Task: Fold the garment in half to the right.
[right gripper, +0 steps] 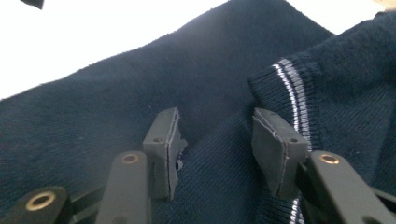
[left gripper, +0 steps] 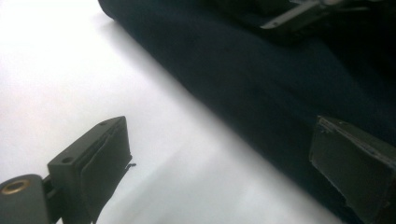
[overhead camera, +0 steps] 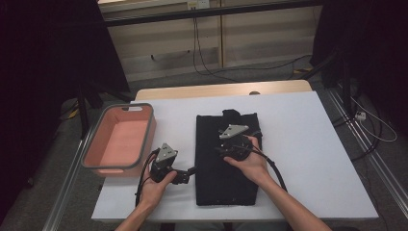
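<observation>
Left tool (overhead camera: 185, 174), spread wide and pinching nothing, is parked beside the folded sweater's (overhead camera: 211, 159) long left edge; right tool (right gripper: 215, 140) is spread over the striped hem (right gripper: 292, 88).

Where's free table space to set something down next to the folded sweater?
Widest bare patch: white table top right of the folded dark sweater, out to the table edge. Also a strip beyond the sweater's far end. The gap between the pink basket and the sweater is taken by the left gripper. The right gripper works over the sweater.
</observation>
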Demonstrator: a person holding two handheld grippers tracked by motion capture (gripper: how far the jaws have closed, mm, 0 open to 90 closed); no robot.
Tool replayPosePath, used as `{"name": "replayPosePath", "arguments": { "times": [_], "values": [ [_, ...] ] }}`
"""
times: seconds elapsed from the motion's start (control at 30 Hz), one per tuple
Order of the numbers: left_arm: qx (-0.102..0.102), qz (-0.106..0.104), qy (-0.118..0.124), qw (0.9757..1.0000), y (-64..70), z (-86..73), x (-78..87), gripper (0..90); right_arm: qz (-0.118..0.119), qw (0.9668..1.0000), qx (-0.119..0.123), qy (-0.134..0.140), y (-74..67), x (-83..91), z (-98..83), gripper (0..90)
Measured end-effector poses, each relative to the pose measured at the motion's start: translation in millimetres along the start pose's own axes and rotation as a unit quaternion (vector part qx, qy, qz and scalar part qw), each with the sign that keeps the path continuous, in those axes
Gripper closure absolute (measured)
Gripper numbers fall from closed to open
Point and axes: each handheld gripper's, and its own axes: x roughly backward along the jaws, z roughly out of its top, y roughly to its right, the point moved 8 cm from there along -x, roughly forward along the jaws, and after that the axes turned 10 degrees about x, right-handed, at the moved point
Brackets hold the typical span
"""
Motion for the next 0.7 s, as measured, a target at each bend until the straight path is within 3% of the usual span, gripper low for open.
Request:
{"name": "replayPosePath", "arguments": {
  "times": [0.03, 0.13, 0.2, 0.3, 0.53, 0.7],
  "values": [
    [-0.003, -0.001, 0.001, 1.0, 3.2, 0.0, -0.9, 5.4, -0.014, 0.9997, 0.005, -0.019, 2.3, -3.9, -5.0, 55.3],
    [-0.01, -0.004, -0.003, 0.9999, 7.8, -0.8, -2.4, 5.4, -0.024, 0.999, 0.006, -0.036, 5.7, -7.4, -12.0, 64.0],
    [-0.01, -0.006, -0.003, 0.9999, 9.1, -1.6, -3.9, 5.4, -0.024, 0.9991, -0.004, -0.035, 7.5, -7.1, -13.7, 69.8],
    [-0.01, -0.005, -0.001, 0.9999, 7.4, -0.5, -2.4, 5.4, -0.04, 0.9988, 0.001, -0.03, 10.3, -3.5, -14.1, 84.4],
    [-0.005, 0.003, -0.001, 1.0, 2.6, -0.1, -1.2, 5.6, -0.036, 0.9989, -0.031, -0.003, 20.4, 12.6, -18.4, 87.3],
    [-0.008, -0.003, -0.003, 1.0, 5.5, -0.4, -1.7, 5.6, -0.04, 0.9976, -0.054, 0.016, 29.2, 24.5, -22.6, 87.6]
  ]
}}
